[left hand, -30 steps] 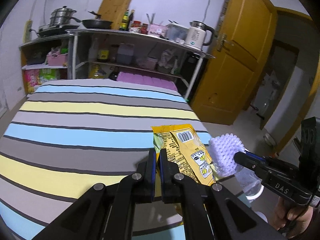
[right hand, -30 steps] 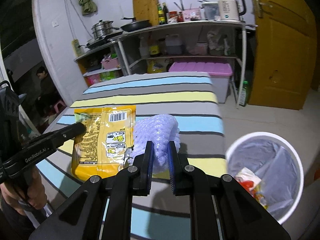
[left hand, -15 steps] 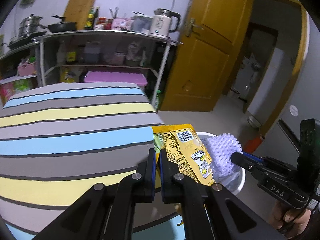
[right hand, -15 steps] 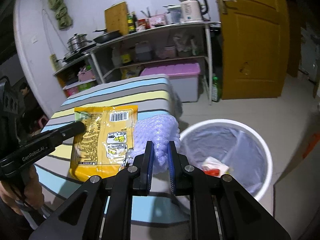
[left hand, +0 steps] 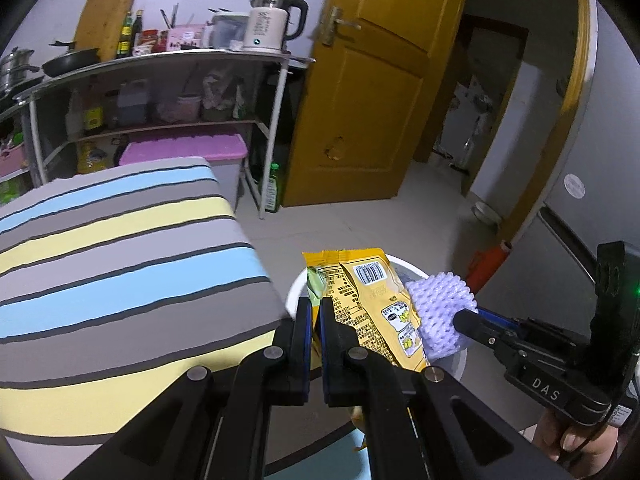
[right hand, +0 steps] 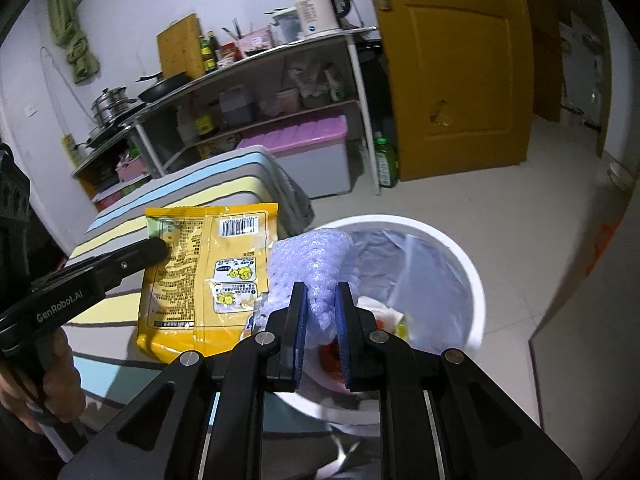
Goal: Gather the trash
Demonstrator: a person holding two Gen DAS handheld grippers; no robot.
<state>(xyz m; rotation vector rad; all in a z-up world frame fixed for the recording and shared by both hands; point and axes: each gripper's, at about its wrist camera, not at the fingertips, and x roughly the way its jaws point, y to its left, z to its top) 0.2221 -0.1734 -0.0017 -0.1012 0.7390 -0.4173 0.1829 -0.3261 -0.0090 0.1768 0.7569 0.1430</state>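
My left gripper (left hand: 316, 308) is shut on the edge of a yellow snack wrapper (left hand: 372, 312), which also shows in the right wrist view (right hand: 204, 272). My right gripper (right hand: 322, 296) is shut on a purple foam net (right hand: 310, 268), seen beside the wrapper in the left wrist view (left hand: 440, 312). Both items hang above a white trash bin (right hand: 460, 268) with a clear liner and some red and white trash inside. The bin's rim (left hand: 294, 292) shows behind the wrapper.
The striped table (left hand: 120, 260) is to the left, its edge next to the bin. A metal shelf rack (left hand: 160, 92) with kitchenware, a pink-lidded box (right hand: 304, 136) and a yellow door (right hand: 460, 68) stand behind. Tiled floor lies to the right.
Both grippers have swung right, away from the table, carrying the wrapper and the foam net. They now hang over the bin's opening. Both stay shut.
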